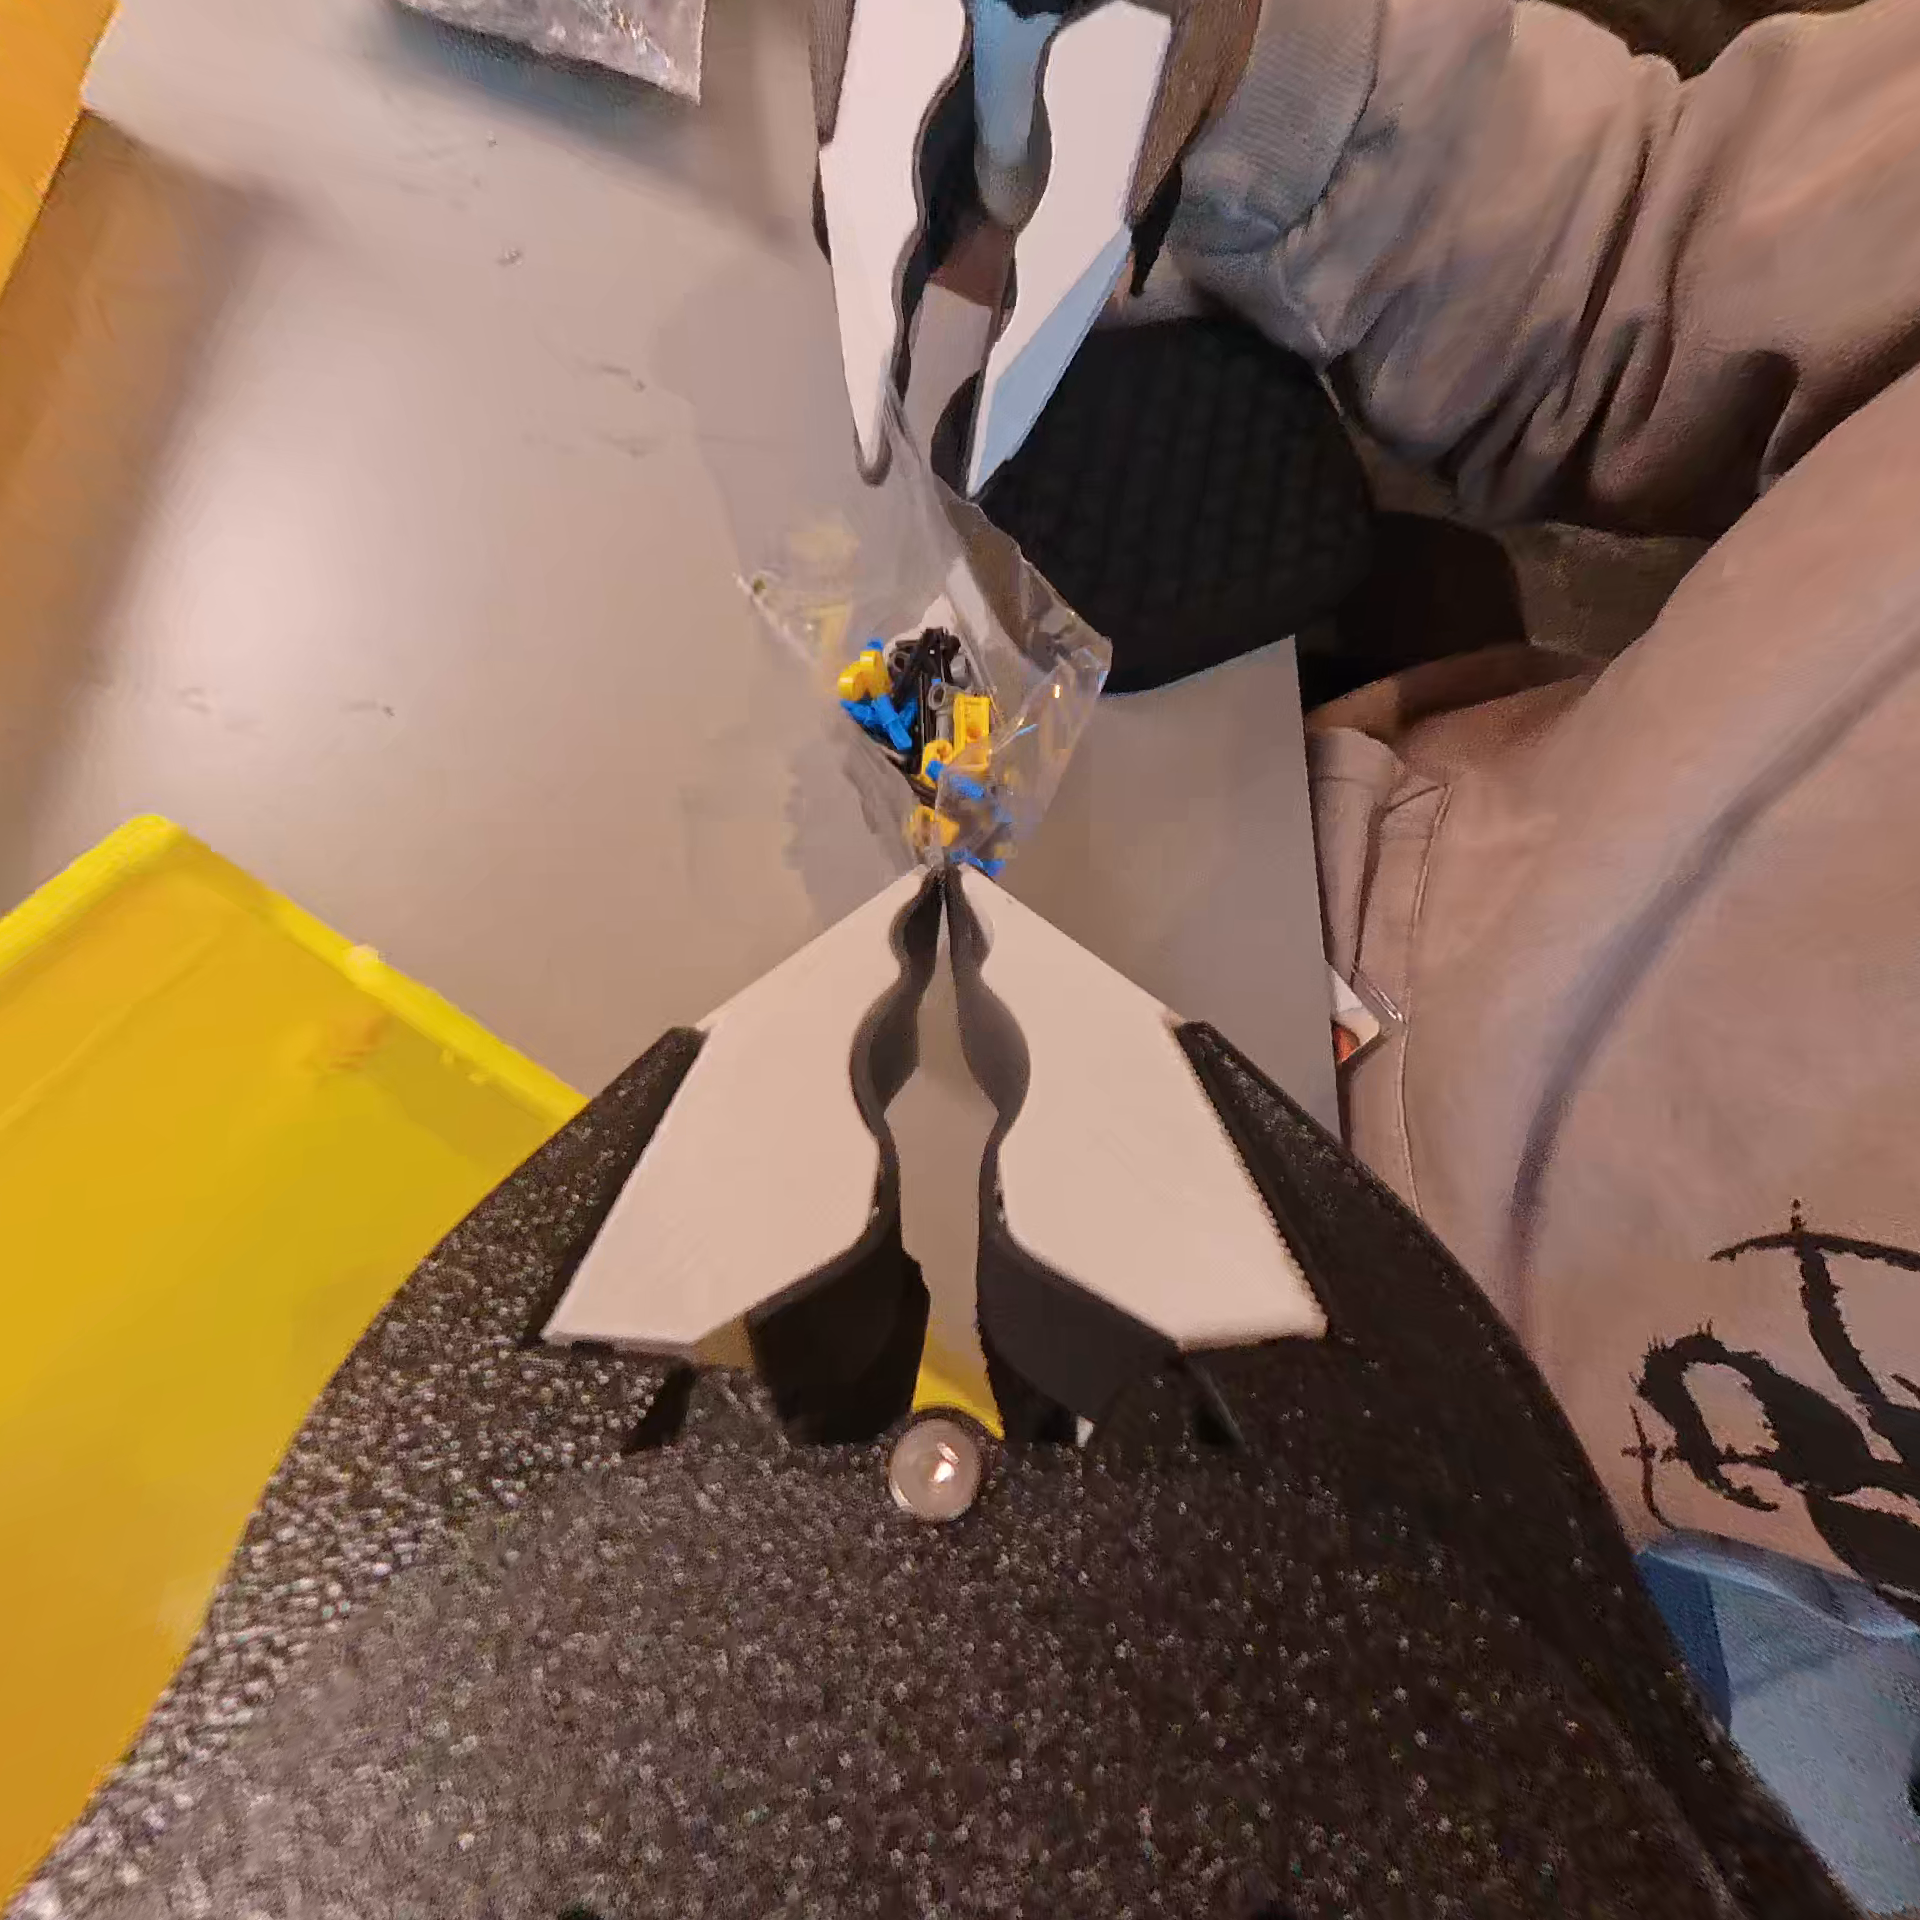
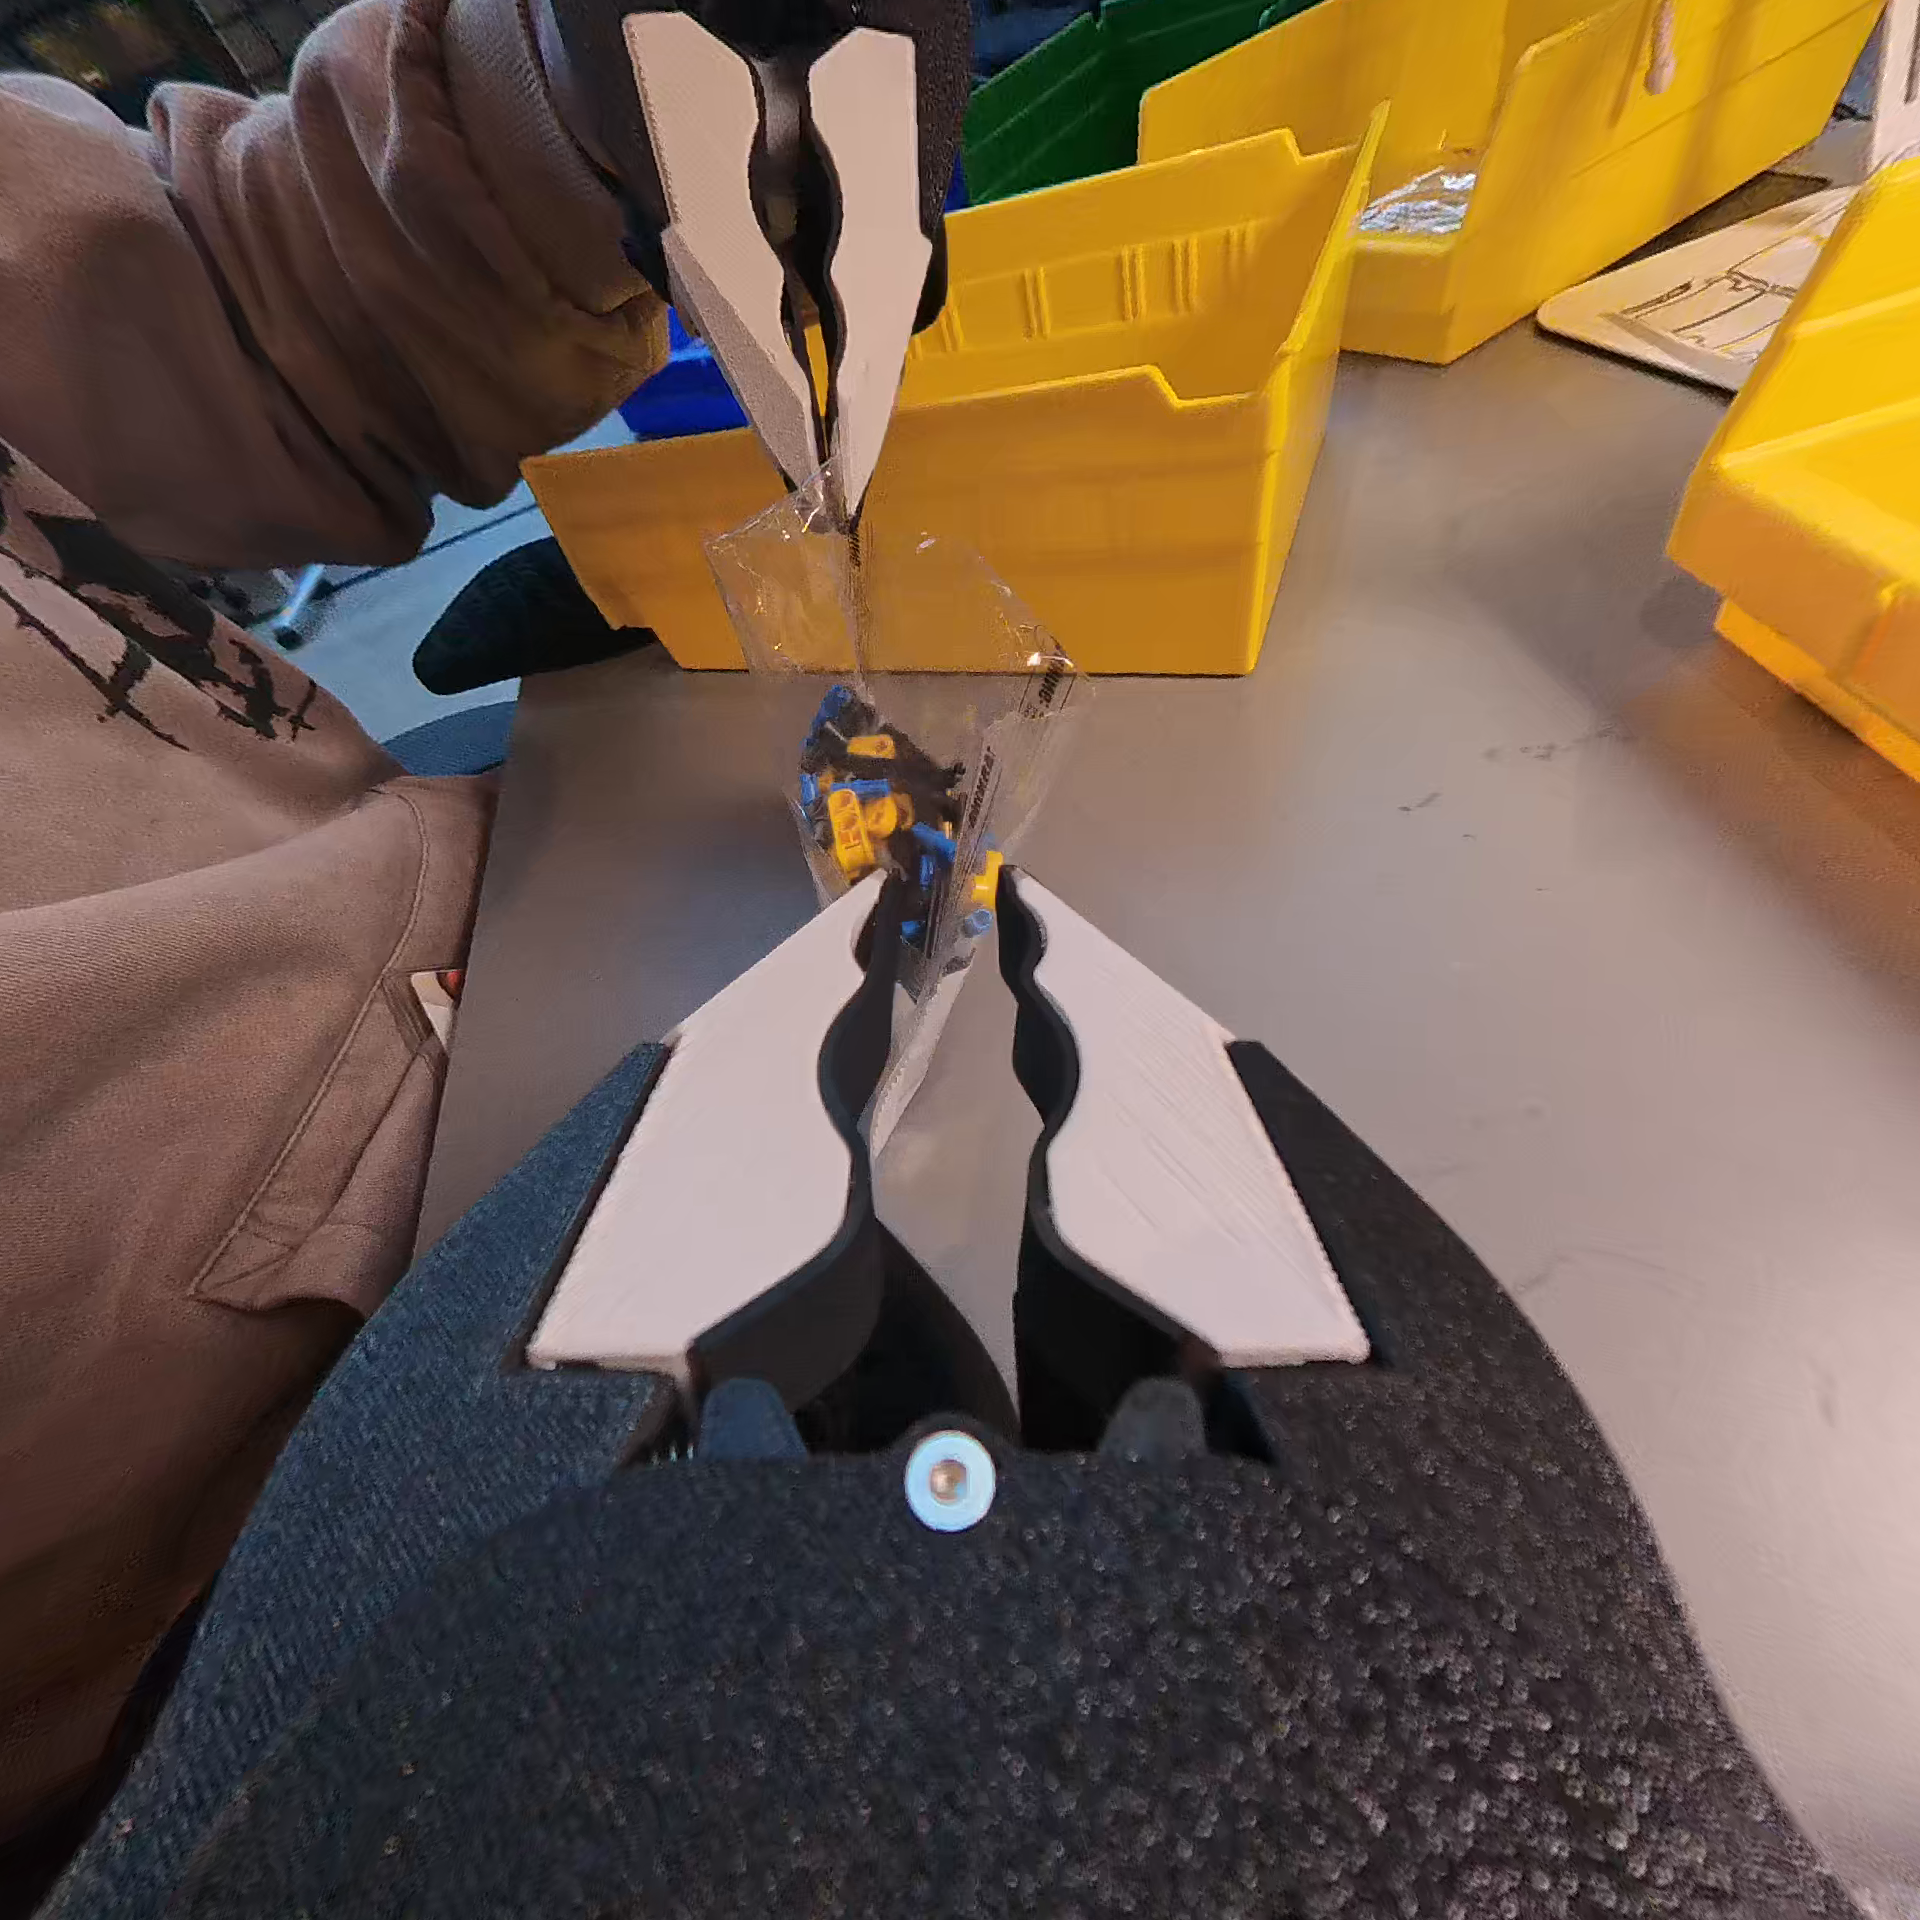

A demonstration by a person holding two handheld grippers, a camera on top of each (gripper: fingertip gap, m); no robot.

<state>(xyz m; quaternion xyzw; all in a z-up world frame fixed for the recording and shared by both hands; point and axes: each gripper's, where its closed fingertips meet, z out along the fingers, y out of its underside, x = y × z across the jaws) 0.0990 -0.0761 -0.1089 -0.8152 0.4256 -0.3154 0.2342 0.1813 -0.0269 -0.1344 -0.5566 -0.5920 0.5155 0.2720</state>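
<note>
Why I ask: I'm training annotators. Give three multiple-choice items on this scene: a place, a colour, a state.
1. Where is the clear bag? A) in a yellow bin B) hanging above the grey table C) on the floor
2. Its small pieces are: A) red, green B) blue, yellow, black C) all white
3. The left gripper is: A) wide open B) shut on the bag's corner C) out of view
Key: B, it hangs over the tabletop; B, those colours show through the plastic; B, its tips meet on plastic.
</note>
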